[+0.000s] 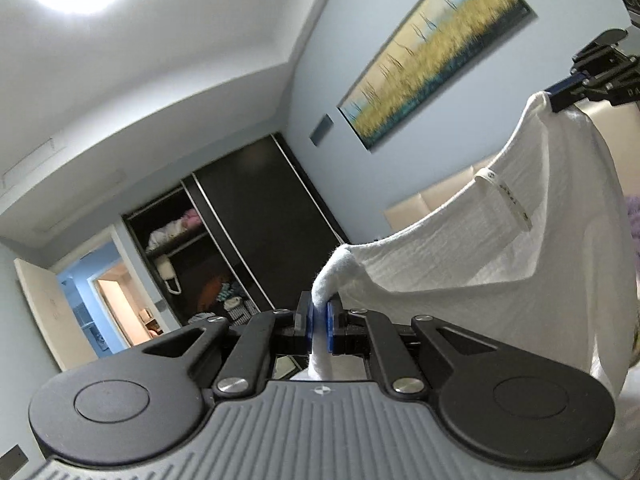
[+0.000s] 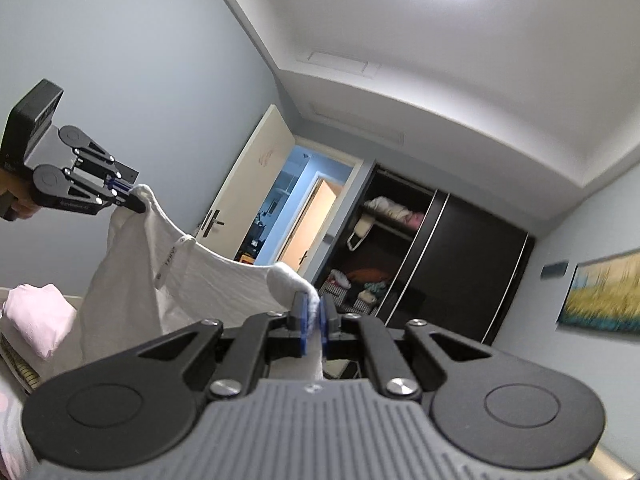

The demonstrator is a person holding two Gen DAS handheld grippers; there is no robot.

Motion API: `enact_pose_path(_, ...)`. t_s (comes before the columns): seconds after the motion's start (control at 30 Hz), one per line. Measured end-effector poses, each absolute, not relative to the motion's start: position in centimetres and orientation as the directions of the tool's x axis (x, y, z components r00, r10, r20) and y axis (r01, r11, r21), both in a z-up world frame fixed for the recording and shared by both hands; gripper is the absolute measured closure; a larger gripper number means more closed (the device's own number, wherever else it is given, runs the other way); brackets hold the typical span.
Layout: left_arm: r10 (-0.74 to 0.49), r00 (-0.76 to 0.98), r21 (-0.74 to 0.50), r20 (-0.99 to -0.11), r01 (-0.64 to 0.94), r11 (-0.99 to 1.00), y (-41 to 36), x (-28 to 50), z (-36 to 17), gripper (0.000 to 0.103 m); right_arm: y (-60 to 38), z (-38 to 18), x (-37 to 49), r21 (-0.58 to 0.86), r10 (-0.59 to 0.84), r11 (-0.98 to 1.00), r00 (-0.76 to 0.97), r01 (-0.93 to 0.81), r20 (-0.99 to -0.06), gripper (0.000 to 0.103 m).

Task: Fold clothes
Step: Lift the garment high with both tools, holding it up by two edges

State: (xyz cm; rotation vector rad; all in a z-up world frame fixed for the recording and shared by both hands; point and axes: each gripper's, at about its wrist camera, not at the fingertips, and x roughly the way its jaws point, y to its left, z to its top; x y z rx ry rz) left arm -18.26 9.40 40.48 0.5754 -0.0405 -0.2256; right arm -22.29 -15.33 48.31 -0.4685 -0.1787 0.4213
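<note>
Between both tongs, white shirt (image 1: pixel 480 248) stretched in mid-air, crinkled fabric, neck label showing, left tongs (image 1: pixel 319 320) and right tongs (image 2: pixel 314 322) each clamped on a corner.

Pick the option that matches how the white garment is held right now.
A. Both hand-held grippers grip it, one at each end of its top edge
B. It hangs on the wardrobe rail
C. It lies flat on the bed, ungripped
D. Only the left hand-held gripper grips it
A: the left hand-held gripper and the right hand-held gripper each pinch a corner of the white garment, which hangs spread between them.
</note>
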Motion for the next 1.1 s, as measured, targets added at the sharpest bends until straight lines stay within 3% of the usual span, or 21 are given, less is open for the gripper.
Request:
enact_pose_path(0.2, -0.197, 0.980, 0.576, 0.009, 0.156, 0.802, 8.3, -21.7, 43.3, 0.098, -15.6, 51.4, -26.3, -0.439, 0.434, 0.836, 0.886, -0.329, 0.162, 0.096)
enact_pose_path(0.27, -0.187, 0.982, 0.590, 0.018, 0.141, 0.795, 7.7, -22.5, 43.9, 0.098, -15.7, 51.9, -26.6, -0.437, 0.458, 0.819, 0.882, -0.372, 0.107, 0.096)
enact_pose_path(0.4, -0.166, 0.986, 0.610, 0.029, 0.114, 0.784, 6.6, -23.2, 44.7, 0.098, -16.5, 52.1, -27.3, -0.438, 0.470, 0.814, 0.877, -0.383, 0.106, 0.096)
enact_pose_path(0.47, -0.163, 0.986, 0.621, 0.031, 0.109, 0.776, 6.0, -23.4, 44.9, 0.098, -16.6, 51.4, -27.2, -0.461, 0.491, 0.783, 0.870, -0.417, 0.046, 0.096)
enact_pose_path(0.73, -0.216, 0.976, 0.602, 0.004, 0.170, 0.780, 5.0, -24.3, 43.8, 0.098, -18.2, 50.2, -28.1, -0.440, 0.492, 0.779, 0.871, -0.447, -0.015, 0.096)
enact_pose_path(1.1, -0.268, 0.963, 0.550, -0.010, 0.229, 0.803, 6.5, -24.9, 42.0, 0.096, -18.4, 50.8, -28.5, -0.411, 0.492, 0.795, 0.871, -0.447, 0.004, 0.096)
